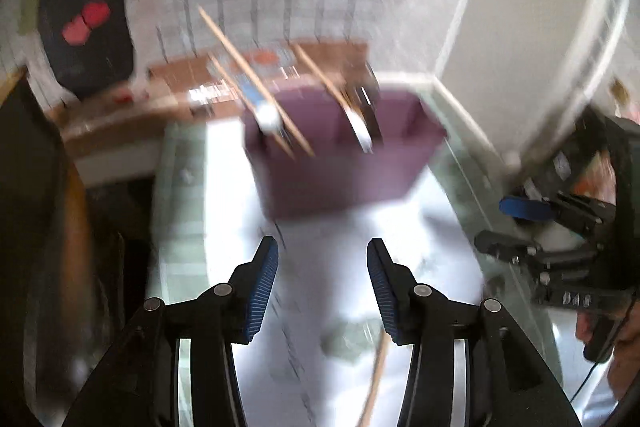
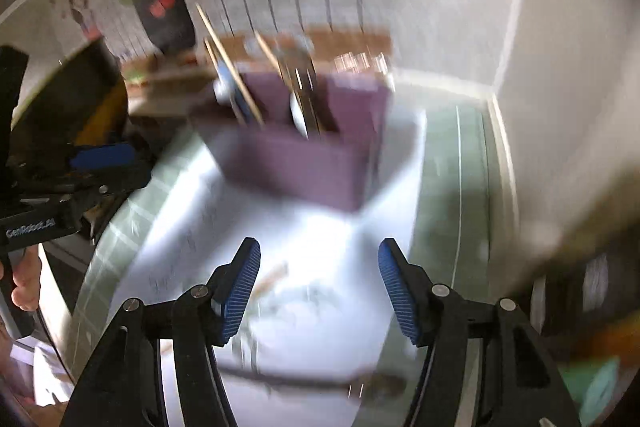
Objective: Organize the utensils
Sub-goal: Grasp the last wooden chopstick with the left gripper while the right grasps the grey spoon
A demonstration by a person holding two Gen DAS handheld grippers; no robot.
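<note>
We log both grippers, left (image 1: 322, 291) and right (image 2: 319, 293), released and empty; purple organizer (image 1: 340, 167) part-filled; loose chopstick (image 1: 376, 379) on surface wants a centred, level pinch.

Chopsticks (image 1: 256, 83) stand in the holder (image 1: 340, 171), on the paper (image 1: 320, 307).

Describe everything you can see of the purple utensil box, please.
The purple utensil box is a matte, rectangular, open-topped holder, apparently plastic, with inner dividers. It stands upright on white paper over a green mat. Wooden chopsticks and blurred white-ended utensils lean out of its compartments. Neither gripper touches it; motion blur hides finer detail.
</note>
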